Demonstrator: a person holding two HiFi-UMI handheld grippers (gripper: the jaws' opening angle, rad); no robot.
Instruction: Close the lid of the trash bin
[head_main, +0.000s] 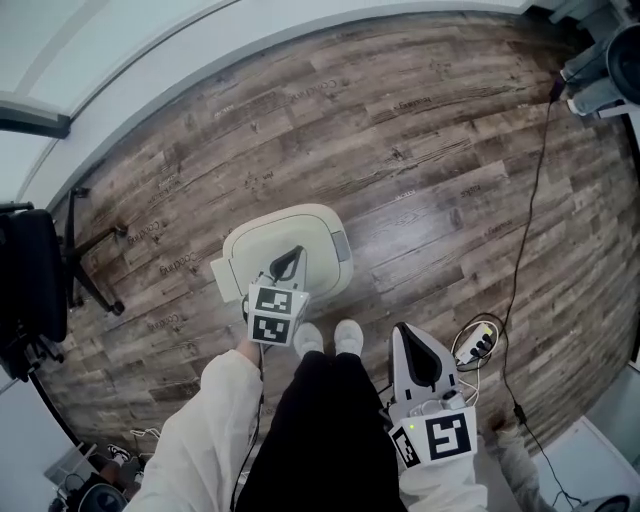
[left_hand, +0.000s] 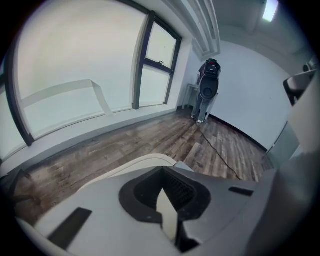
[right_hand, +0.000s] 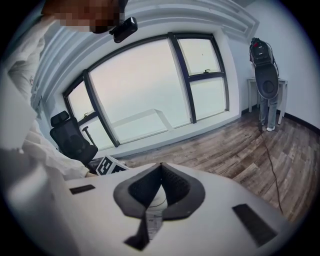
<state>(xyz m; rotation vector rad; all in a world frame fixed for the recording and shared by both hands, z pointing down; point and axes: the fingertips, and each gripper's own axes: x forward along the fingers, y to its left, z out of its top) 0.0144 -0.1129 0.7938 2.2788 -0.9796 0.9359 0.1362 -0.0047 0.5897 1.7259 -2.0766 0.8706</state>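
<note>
Past the trash bin (head_main: 300, 235): you have bare floor (head_main: 420, 130).
Left: a black chair (head_main: 30, 280) blocks you.
Right: a cable (head_main: 528, 200) crosses your floor.

Head view looks steeply down on the trash bin (head_main: 300, 228); both gripper views sit lower, facing the windows (right_hand: 145, 85) across the floor (head_main: 430, 150).

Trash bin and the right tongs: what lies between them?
The person's white shoes stand on the wood floor between trash bin and right tongs, per the head view.
</note>
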